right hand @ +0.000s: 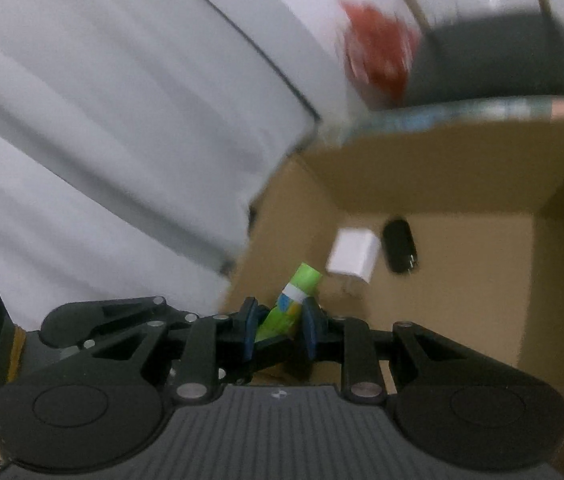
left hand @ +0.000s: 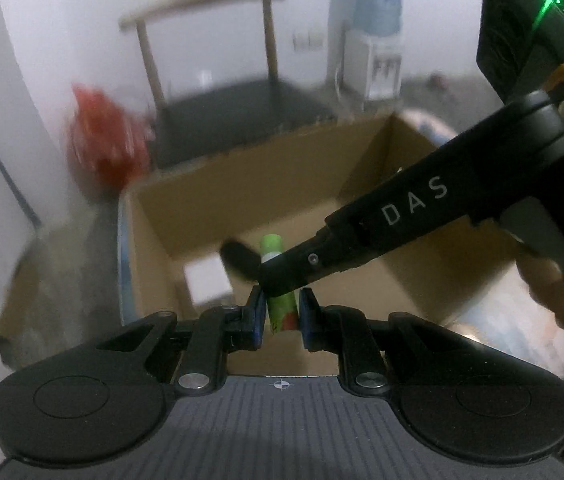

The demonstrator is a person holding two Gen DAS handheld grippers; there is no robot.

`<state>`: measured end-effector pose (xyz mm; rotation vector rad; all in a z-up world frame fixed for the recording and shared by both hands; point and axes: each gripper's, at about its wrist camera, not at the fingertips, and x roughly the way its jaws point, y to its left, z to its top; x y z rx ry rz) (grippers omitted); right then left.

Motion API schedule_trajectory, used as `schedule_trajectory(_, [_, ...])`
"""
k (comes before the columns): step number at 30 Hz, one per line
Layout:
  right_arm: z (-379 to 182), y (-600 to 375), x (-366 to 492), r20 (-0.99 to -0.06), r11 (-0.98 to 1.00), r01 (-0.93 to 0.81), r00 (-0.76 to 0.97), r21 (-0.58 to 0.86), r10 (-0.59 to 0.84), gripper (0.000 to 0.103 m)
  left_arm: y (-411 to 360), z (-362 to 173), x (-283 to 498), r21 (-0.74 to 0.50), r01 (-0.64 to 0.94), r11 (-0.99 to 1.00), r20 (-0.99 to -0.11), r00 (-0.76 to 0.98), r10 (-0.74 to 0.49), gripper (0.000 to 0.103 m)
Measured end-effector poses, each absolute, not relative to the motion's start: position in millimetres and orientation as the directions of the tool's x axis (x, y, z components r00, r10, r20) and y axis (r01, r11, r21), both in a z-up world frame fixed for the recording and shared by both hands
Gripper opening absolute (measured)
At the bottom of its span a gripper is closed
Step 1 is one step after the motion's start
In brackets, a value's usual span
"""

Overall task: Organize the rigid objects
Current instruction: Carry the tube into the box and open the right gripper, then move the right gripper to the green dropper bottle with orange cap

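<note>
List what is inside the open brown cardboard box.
On the floor of the cardboard box: a white rectangular block and a black oval object. The grippers hide the near part of the floor.

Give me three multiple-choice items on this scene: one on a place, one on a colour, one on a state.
1. Where does the white block lie?
A. on a shelf
B. inside the cardboard box
C. between gripper pads

2. What colour is most of the held tube?
A. green
B. red
C. black

3. How is the left hand-held gripper?
A. wide open and empty
B. shut on the tube
C. shut on the white block

Key:
1. B: it rests on the box floor beside a black oval object.
2. A: the cap and body show green.
3. B: its blue pads close on the tube's sides.
</note>
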<state>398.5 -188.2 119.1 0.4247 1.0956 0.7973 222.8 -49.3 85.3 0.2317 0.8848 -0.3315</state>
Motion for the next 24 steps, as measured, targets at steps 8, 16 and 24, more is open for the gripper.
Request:
schedule_trajectory(8, [68, -167, 430, -0.676, 0.665, -0.303, 0.084, 0.683, 0.732, 0.026, -30, 48, 256, -0.007, 0.357, 0.934, -0.882, 0.439, -0.174, 0.017])
schedule_trajectory(16, [57, -157, 433, -0.69, 0.674, -0.286, 0.055, 0.682, 0.722, 0.026, -28, 44, 261, 0.005, 0.35, 0.937, -0.894, 0.422, -0.153, 0.023])
schedule_trajectory(24, [70, -173, 424, -0.668, 0.669, -0.292, 0.12, 0.684, 0.735, 0.026, -28, 61, 254, 0.01, 0.358, 0.934, -0.866, 0.47, -0.172, 0.023])
